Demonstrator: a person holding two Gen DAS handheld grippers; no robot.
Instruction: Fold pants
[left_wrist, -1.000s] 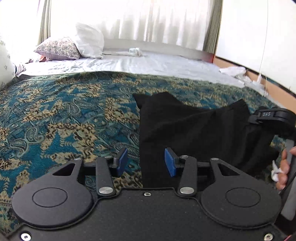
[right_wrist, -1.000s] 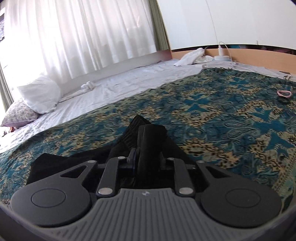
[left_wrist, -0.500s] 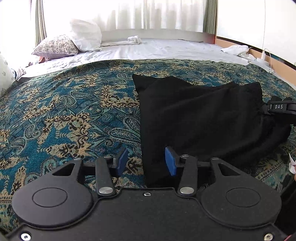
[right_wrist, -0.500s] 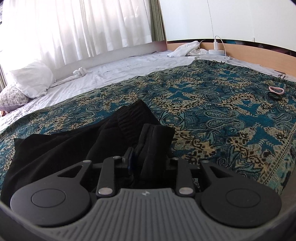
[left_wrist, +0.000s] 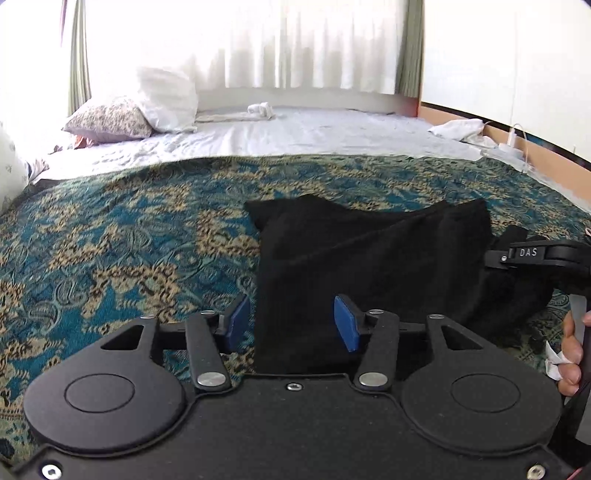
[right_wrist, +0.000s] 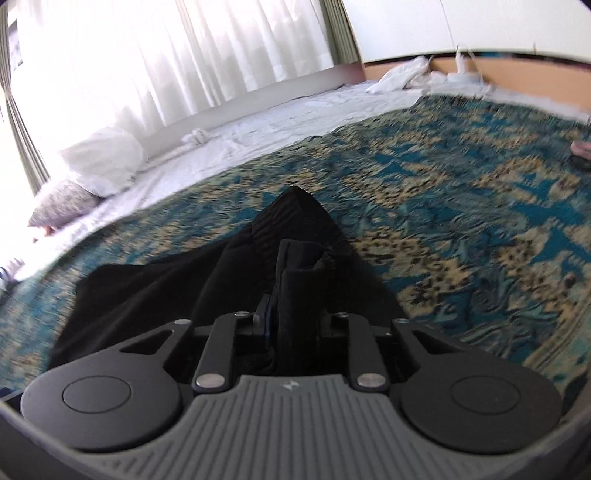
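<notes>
Left gripper (left_wrist: 291, 325): we hold it low and level, its two blue pads (left_wrist: 345, 328) spread wide apart, gripping nothing.
Right gripper (right_wrist: 291, 317): we see its jaws drawn close together, clamped on a bunched fold of black cloth.
Right hand (left_wrist: 570, 352): at the far right edge of the left wrist view, our fingers wrap the right gripper's handle.

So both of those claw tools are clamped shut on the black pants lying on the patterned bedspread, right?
Not quite. Only the right gripper is clamped on the black pants. The left wrist view shows the left gripper open, its blue pads spread apart with the edge of the pants between them, not pinched. The pants do lie on the patterned bedspread.
</notes>
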